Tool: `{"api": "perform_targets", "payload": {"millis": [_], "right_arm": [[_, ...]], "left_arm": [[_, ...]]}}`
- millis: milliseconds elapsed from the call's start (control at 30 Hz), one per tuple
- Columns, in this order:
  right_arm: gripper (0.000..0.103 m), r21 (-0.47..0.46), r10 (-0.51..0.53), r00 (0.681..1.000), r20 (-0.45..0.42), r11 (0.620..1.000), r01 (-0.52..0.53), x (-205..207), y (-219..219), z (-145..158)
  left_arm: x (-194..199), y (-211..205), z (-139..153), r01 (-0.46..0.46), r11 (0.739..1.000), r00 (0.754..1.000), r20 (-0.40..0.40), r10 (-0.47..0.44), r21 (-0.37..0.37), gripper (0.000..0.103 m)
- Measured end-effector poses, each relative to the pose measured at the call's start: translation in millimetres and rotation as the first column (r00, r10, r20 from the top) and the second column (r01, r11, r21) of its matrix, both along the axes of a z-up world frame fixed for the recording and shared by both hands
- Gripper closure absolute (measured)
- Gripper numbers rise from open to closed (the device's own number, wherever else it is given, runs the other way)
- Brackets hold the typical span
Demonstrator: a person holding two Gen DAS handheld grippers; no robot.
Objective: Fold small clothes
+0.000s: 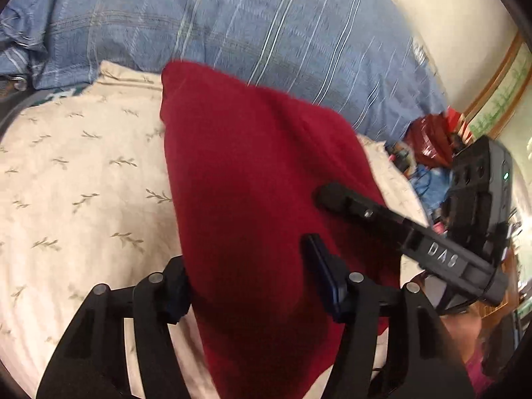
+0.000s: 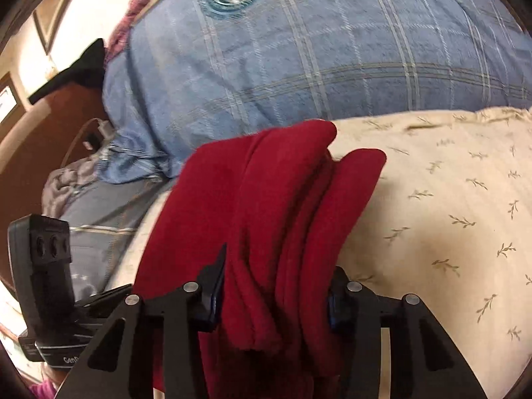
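Observation:
A dark red fleece garment (image 1: 252, 179) hangs lifted over the cream leaf-print bedspread (image 1: 83, 173). My left gripper (image 1: 247, 282) is shut on the garment's near edge, with cloth filling the gap between its blue pads. The right gripper's finger (image 1: 345, 199) presses the same cloth from the right. In the right wrist view my right gripper (image 2: 272, 302) is shut on bunched folds of the red garment (image 2: 276, 206), which drapes forward in several layers. The left gripper's body (image 2: 46, 286) shows at the lower left there.
A large blue plaid pillow (image 1: 232, 23) lies behind the garment, also in the right wrist view (image 2: 316, 53). The bedspread (image 2: 449, 199) stretches to the right. Clutter and a red bag (image 1: 429, 139) sit beyond the bed's right edge. A wooden headboard with a charger (image 2: 96, 133) is at left.

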State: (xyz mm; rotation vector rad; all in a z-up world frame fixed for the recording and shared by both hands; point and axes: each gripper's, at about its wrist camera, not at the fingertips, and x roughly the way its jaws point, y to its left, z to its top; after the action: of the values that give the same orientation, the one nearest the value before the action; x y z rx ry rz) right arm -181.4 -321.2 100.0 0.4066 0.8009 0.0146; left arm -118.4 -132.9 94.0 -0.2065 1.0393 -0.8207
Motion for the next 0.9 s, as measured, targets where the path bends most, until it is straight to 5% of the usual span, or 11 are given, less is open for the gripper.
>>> {"api": "perform_targets", "payload": {"millis": [233, 367, 467, 600, 733, 900], "right_arm": [[0.053, 0.025, 0.060, 0.998, 0.004, 0.998, -0.060, 3, 40, -2], [0.047, 0.002, -0.001, 0.992, -0.126, 1.000, 0.002, 11, 41, -29], [0.042, -0.093, -0.028, 0.997, -0.076, 0.995, 0.021, -9, 46, -12], [0.042, -0.261, -0.059, 0.998, -0.007, 0.964, 0.055, -33, 61, 19], [0.027, -0.317, -0.035, 0.998, 0.060, 0.947, 0.053, -49, 77, 42], [0.025, -0.354, -0.014, 0.993, 0.113, 0.934, 0.054, -58, 94, 57]], "left_arm": [[-3, 40, 9, -0.073, 0.993, 0.997, 0.023, 0.071, 0.090, 0.043], [-2, 44, -15, -0.093, 0.984, 0.995, -0.029, 0.099, 0.155, 0.040], [-14, 48, -10, -0.152, 0.970, 0.988, 0.063, 0.143, 0.189, 0.027], [-27, 52, 4, -0.246, 0.941, 0.963, 0.167, 0.210, 0.231, 0.025], [-39, 58, 19, -0.333, 0.913, 0.927, 0.261, 0.271, 0.234, 0.025], [-46, 73, 37, -0.386, 0.896, 0.894, 0.330, 0.304, 0.219, 0.025]]}}
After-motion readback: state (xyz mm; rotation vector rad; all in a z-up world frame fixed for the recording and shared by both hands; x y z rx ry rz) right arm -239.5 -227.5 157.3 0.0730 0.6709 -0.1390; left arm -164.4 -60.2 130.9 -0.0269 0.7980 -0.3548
